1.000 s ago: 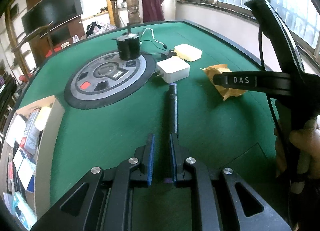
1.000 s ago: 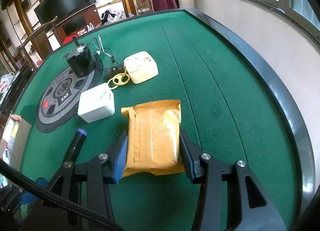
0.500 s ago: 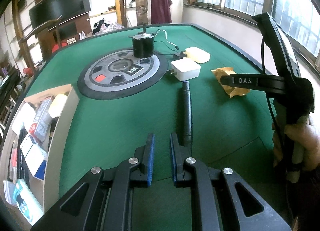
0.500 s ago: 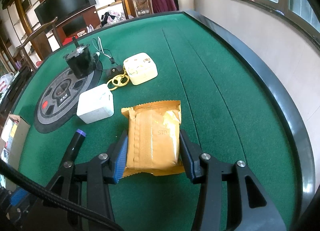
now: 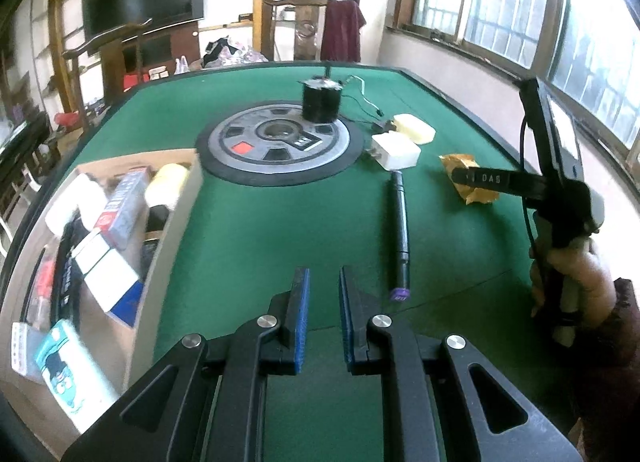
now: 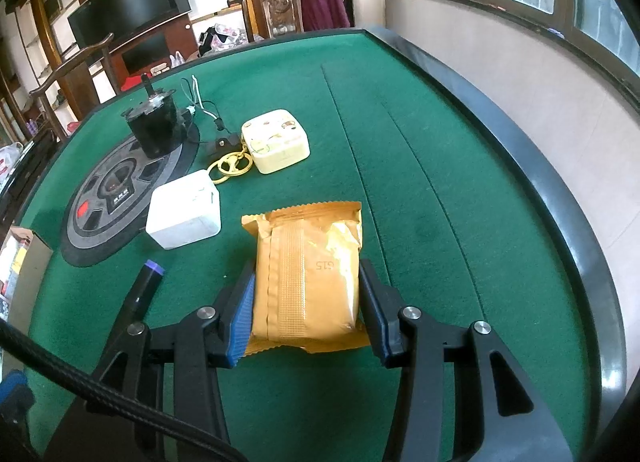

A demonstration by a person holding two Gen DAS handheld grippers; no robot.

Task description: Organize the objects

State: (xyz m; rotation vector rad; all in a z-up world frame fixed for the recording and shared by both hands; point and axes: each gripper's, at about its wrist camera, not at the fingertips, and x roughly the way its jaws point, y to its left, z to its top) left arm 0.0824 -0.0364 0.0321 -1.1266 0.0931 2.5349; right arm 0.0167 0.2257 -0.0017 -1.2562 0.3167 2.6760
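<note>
Straddling gold packet (image 6: 308, 274) stamped "G15", right hand-held gripper (image 6: 306, 302) apart; left hand-held gripper (image 5: 322, 294) apart, empty.

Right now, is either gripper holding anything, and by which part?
The right gripper brackets the golden snack packet at its near end; firm clamping cannot be told. The left gripper holds nothing.

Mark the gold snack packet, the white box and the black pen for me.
gold snack packet (image 6: 306, 274), right wrist view, middle of its wrapper face.
white box (image 6: 185, 214), right wrist view, centre of its top.
black pen (image 5: 401, 227), left wrist view, middle of its barrel.
</note>
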